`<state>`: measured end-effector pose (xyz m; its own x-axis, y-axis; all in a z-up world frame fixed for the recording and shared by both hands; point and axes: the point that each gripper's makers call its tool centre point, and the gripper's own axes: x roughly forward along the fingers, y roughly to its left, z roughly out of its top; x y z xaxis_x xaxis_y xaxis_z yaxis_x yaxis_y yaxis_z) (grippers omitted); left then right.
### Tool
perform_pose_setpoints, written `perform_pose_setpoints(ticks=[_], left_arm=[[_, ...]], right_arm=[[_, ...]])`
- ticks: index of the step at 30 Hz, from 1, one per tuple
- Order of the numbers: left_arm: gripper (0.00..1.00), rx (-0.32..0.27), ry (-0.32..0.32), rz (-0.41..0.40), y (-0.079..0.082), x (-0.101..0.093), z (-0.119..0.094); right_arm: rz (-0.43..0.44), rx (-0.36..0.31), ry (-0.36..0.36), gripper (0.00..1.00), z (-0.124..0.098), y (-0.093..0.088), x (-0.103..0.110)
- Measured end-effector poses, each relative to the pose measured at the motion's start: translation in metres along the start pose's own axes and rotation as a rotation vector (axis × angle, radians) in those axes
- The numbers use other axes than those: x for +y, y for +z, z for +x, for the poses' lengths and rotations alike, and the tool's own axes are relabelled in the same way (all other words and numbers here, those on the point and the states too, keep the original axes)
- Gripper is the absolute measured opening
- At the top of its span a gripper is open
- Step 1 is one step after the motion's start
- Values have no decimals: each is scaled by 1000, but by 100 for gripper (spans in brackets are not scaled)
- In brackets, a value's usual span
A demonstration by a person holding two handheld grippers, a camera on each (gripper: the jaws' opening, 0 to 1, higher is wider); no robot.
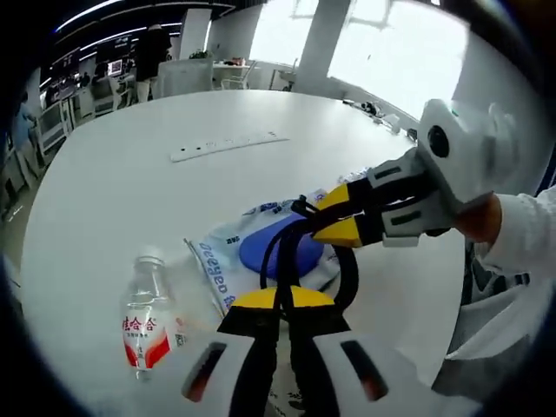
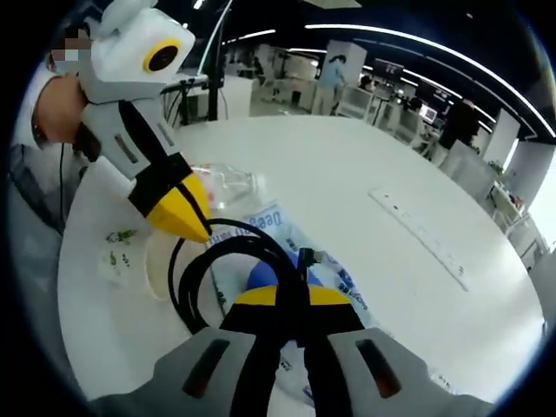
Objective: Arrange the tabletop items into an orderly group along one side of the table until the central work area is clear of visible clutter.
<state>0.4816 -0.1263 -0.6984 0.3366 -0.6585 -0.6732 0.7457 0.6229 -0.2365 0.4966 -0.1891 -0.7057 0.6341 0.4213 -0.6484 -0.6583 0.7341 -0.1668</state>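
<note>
Both grippers clamp the black cable (image 1: 282, 252) above the blue-printed plastic bag (image 1: 228, 252): left gripper (image 1: 283, 300) grips one loop, right gripper (image 1: 334, 215) another, likely to keep the coil gathered. The glass bottle (image 1: 146, 323) lies near the bag; the white power strip (image 1: 228, 145) sits well apart.

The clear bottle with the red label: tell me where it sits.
In the left gripper view, the bottle lies on the white table at lower left, just left of the blue-printed bag and the left gripper.
</note>
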Motion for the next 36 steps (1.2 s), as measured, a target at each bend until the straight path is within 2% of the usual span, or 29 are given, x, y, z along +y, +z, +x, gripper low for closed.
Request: perform_pose_setpoints(ticks=[6,19,29,36], left_arm=[[0,-9,-8,15,5,-8,-3],[0,-54,-20,73,27,-34,-16],[0,-101,-39,120,49,-65,-26],[0,-123,-63,158,63,-91,-31]], right_arm=[[-5,-9,-13,5,-10,2,-3],[17,-39,-54,6,-46,8,-12],[28,-64,-107,6,-88,12,-22],[43,-72,-137,6,-115,8,-28]])
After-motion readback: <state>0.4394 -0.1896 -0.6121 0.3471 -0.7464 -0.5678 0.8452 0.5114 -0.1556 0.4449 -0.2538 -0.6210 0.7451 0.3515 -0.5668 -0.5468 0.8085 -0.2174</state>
